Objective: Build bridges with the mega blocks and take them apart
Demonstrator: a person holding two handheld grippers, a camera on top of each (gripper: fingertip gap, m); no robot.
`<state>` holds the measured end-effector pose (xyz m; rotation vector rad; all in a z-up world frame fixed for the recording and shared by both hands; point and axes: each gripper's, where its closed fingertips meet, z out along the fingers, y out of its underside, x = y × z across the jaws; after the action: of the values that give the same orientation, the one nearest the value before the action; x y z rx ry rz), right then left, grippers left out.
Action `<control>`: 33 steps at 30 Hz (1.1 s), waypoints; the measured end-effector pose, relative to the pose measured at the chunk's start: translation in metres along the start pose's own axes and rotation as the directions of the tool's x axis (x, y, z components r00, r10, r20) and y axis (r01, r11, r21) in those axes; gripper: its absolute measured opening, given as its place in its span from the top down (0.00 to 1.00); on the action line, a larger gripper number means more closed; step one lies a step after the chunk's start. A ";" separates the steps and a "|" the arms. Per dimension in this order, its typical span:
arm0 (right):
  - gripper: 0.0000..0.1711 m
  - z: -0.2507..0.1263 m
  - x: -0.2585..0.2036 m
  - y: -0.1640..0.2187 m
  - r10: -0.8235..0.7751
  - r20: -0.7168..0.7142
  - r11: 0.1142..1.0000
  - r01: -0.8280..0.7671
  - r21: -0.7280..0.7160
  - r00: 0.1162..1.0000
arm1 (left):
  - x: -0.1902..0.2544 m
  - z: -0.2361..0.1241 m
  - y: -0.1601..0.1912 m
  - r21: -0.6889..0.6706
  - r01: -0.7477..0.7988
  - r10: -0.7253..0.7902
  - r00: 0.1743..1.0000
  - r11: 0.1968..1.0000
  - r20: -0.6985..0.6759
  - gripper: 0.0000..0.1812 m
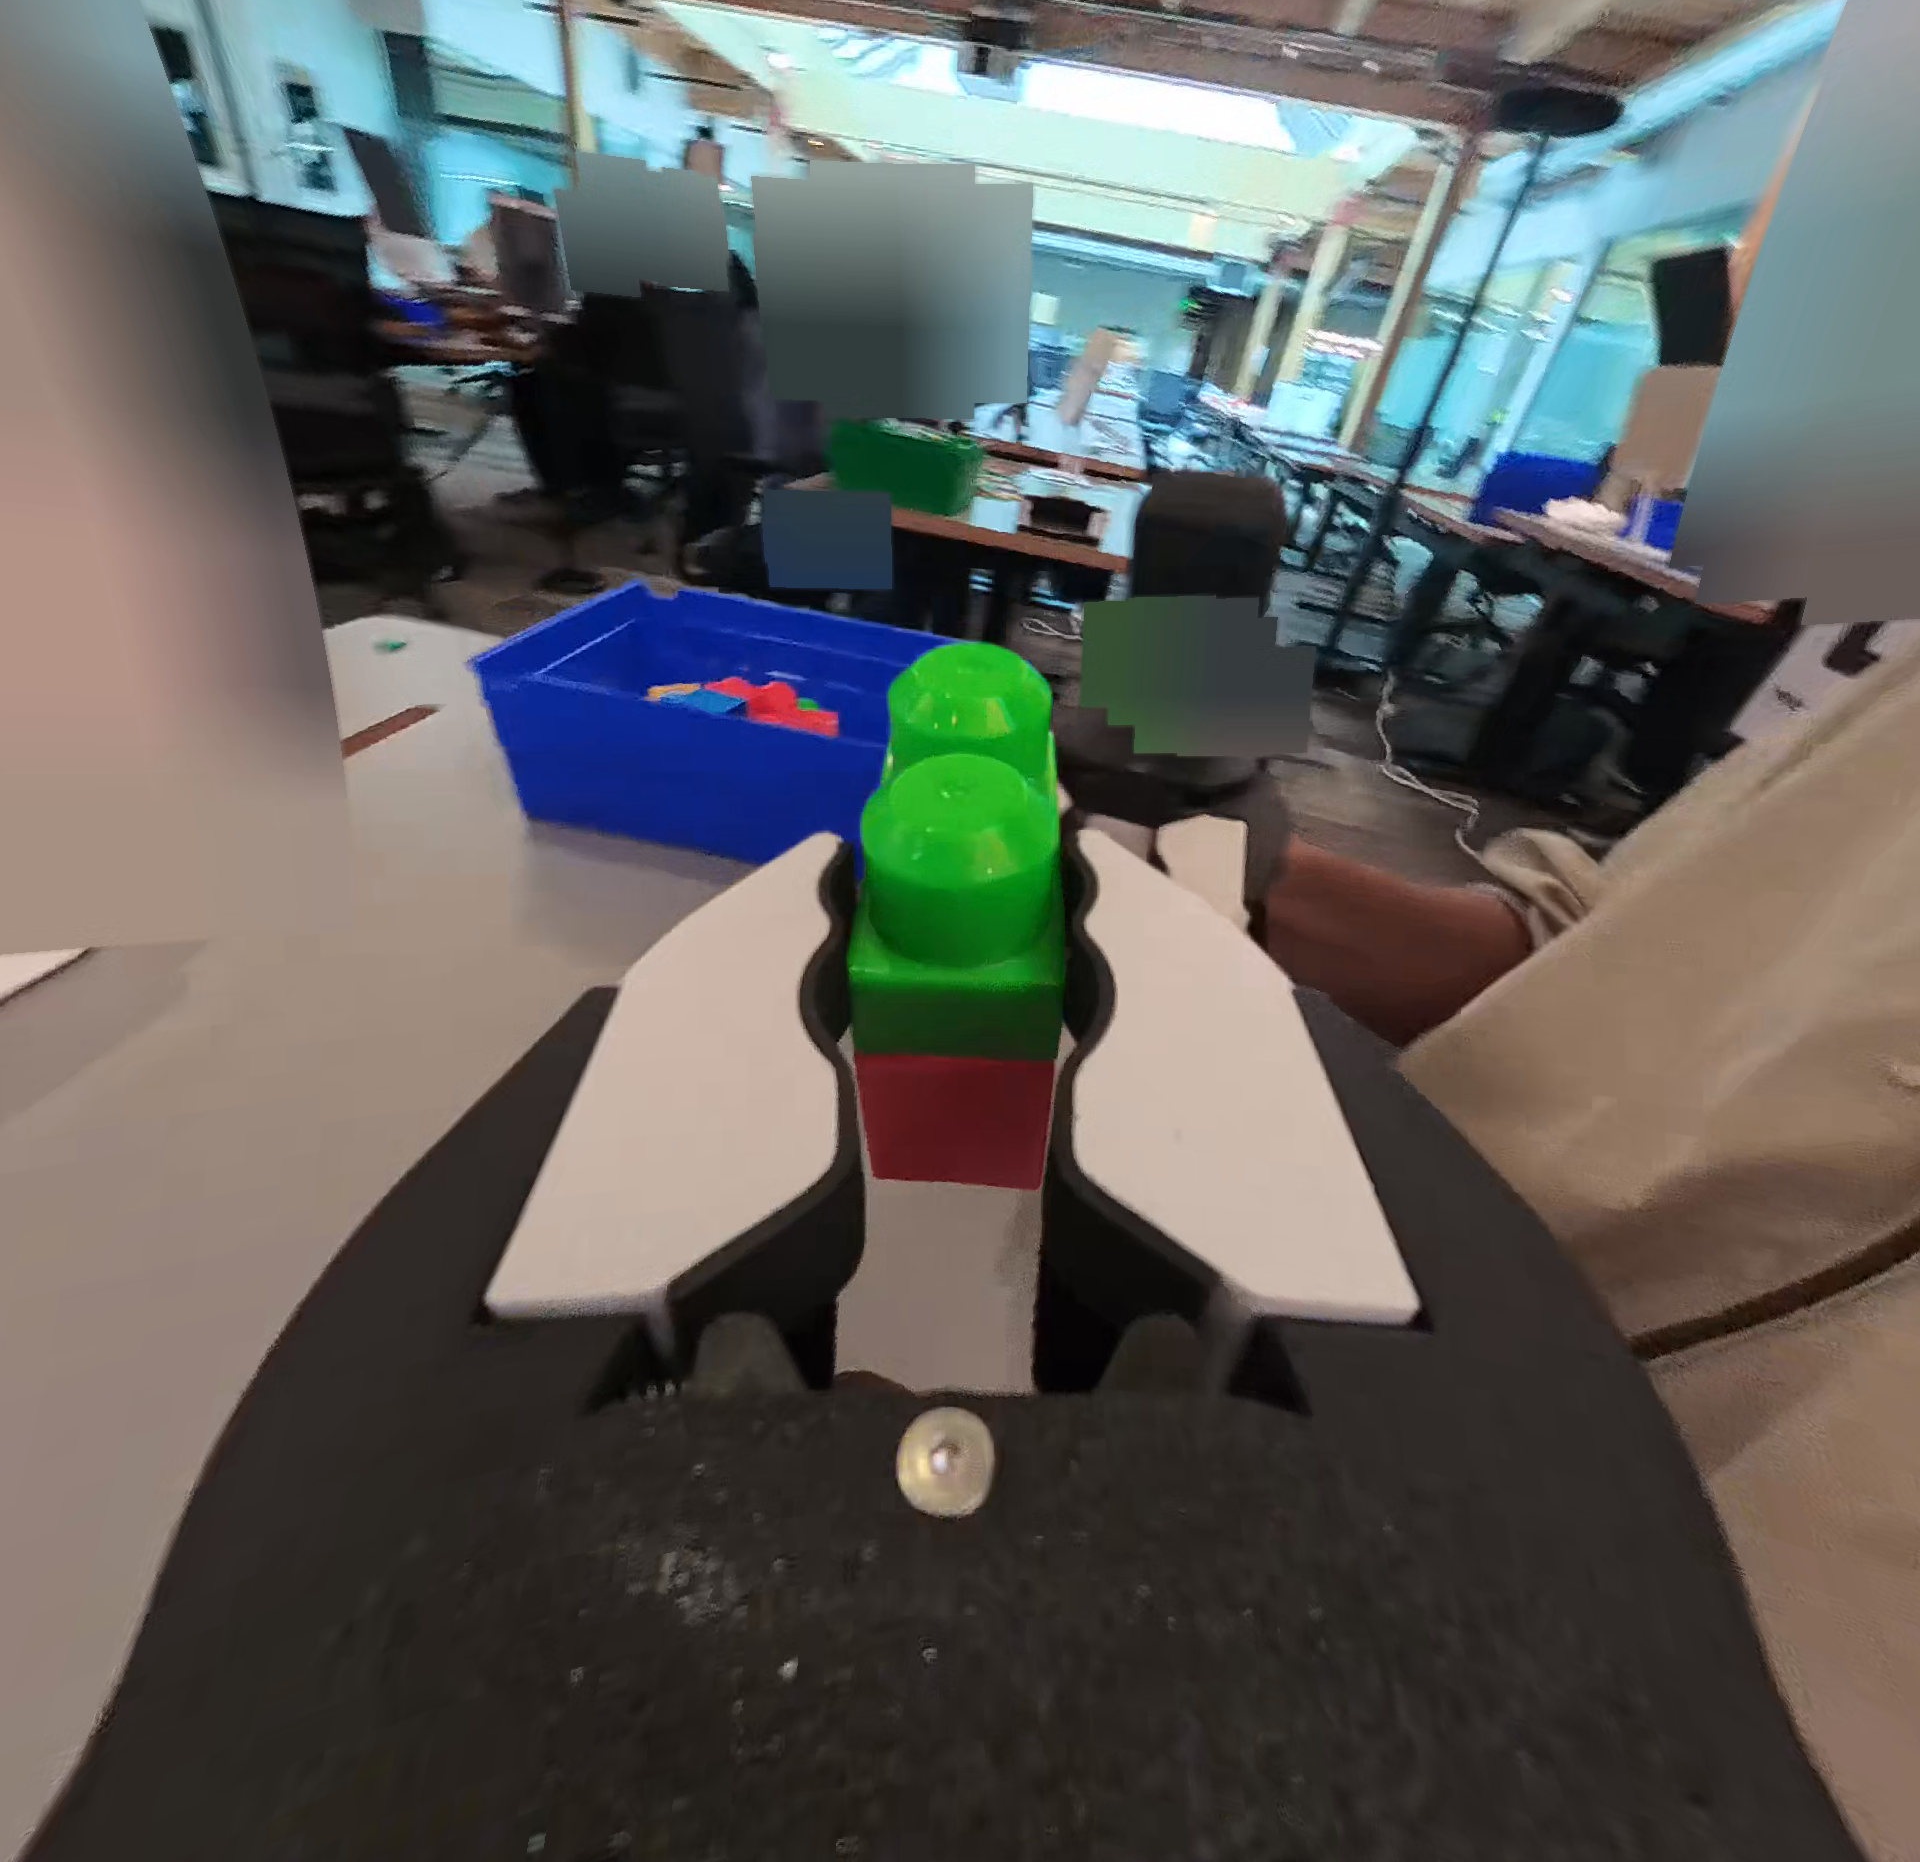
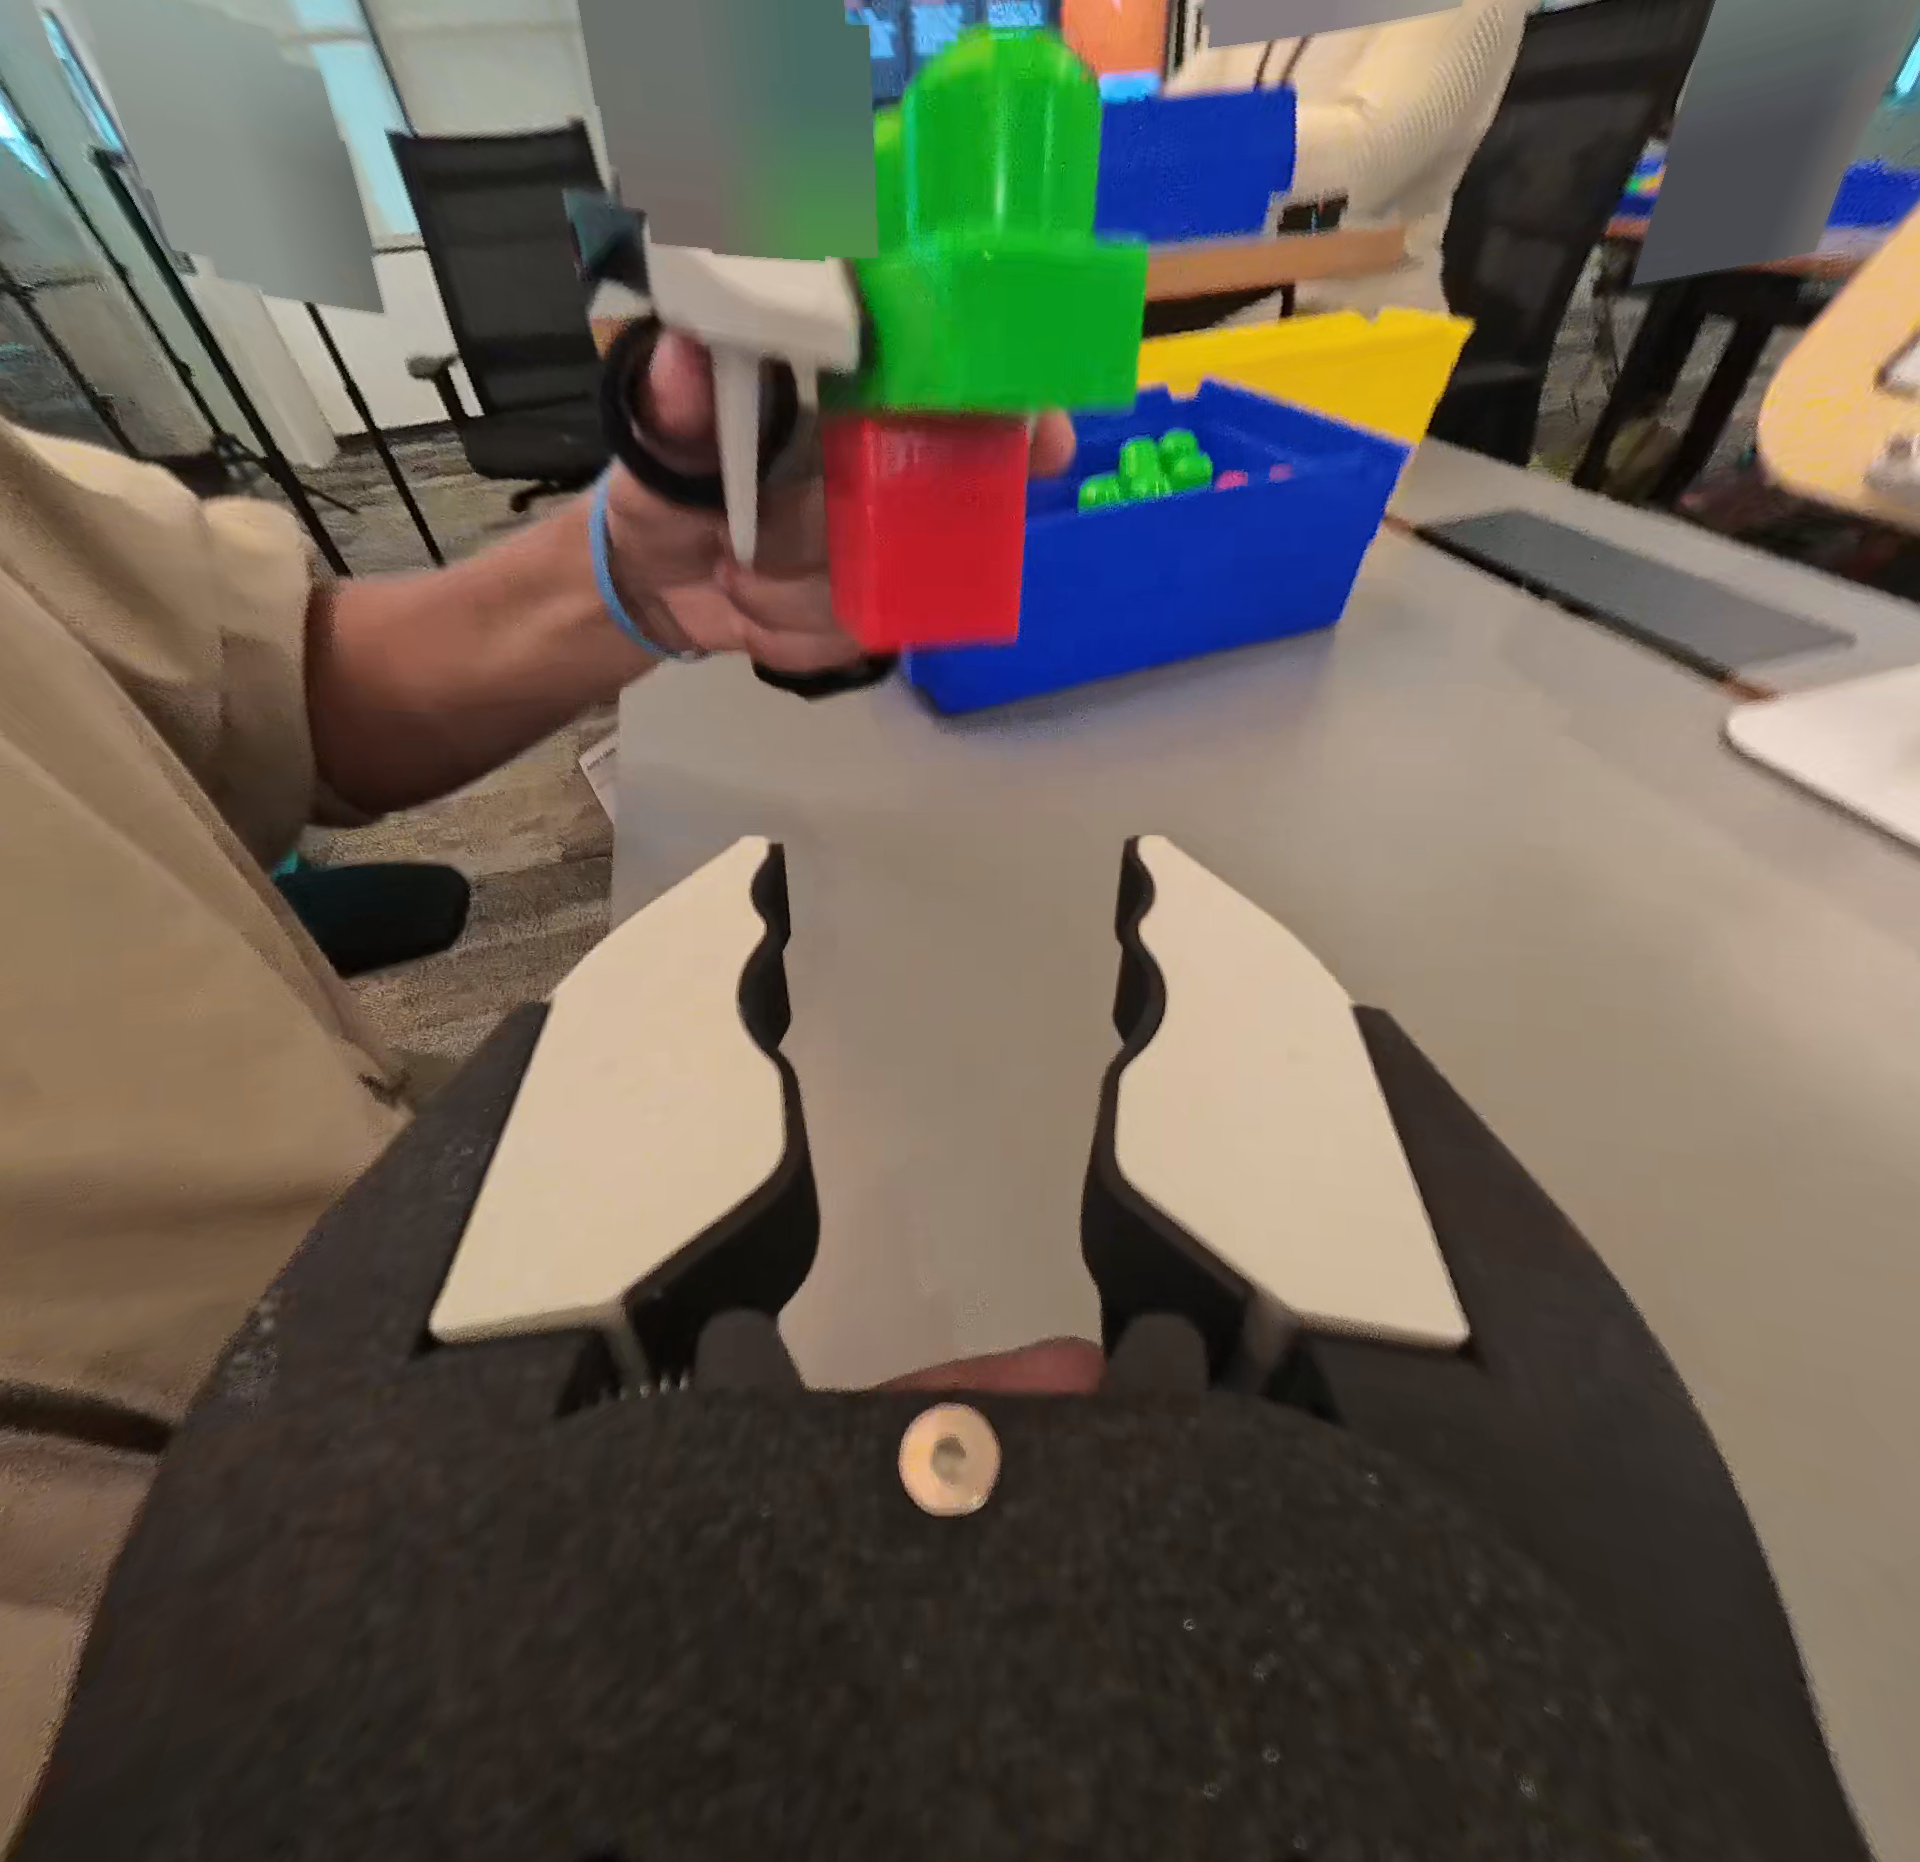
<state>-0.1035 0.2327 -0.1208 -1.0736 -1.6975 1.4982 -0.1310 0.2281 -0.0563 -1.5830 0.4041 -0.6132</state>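
My left gripper (image 1: 956,877) is shut on a green mega block (image 1: 961,939) with a red block (image 1: 956,1116) stuck under it. It holds the pair in the air above the grey table (image 1: 312,1085). The right wrist view shows the same green block (image 2: 997,295) and red block (image 2: 925,534) held up by the left gripper (image 2: 831,316) in a person's hand. My right gripper (image 2: 951,867) is open and empty, low over the table (image 2: 1351,877), well short of the held blocks.
A blue bin (image 1: 665,711) with loose blocks stands on the table beyond the left gripper. In the right wrist view a blue bin (image 2: 1195,565) holds green blocks, with a yellow bin (image 2: 1309,358) behind it. A person's tan sleeve (image 2: 135,669) is at the left. A dark flat pad (image 2: 1621,586) lies at the right. Tip to tip, the grippers are about 8 centimetres apart.
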 end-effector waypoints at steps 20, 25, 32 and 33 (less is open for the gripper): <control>0.78 0.013 0.002 -0.015 -0.134 0.053 0.991 0.135 -0.019 0.990 | 0.018 0.045 0.019 -0.036 -0.064 0.058 0.987 0.997 -0.150 0.79; 0.78 0.014 0.002 -0.014 -0.130 0.086 0.991 0.131 -0.011 0.988 | 0.017 0.045 0.020 -0.067 -0.104 0.094 0.986 0.992 -0.138 0.80; 0.78 0.016 0.005 0.017 -0.115 0.090 0.988 0.123 -0.092 0.989 | 0.013 0.028 -0.020 0.044 -0.110 0.115 0.986 0.993 -0.118 0.80; 0.78 0.014 0.005 0.023 -0.105 0.087 0.988 0.114 -0.105 0.991 | 0.007 0.027 -0.021 0.006 -0.185 0.185 0.981 0.983 -0.064 0.80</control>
<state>-0.1147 0.2311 -0.1459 -0.9695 -1.8833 1.4095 -0.1117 0.2477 -0.0355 -1.5081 0.5920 -0.5214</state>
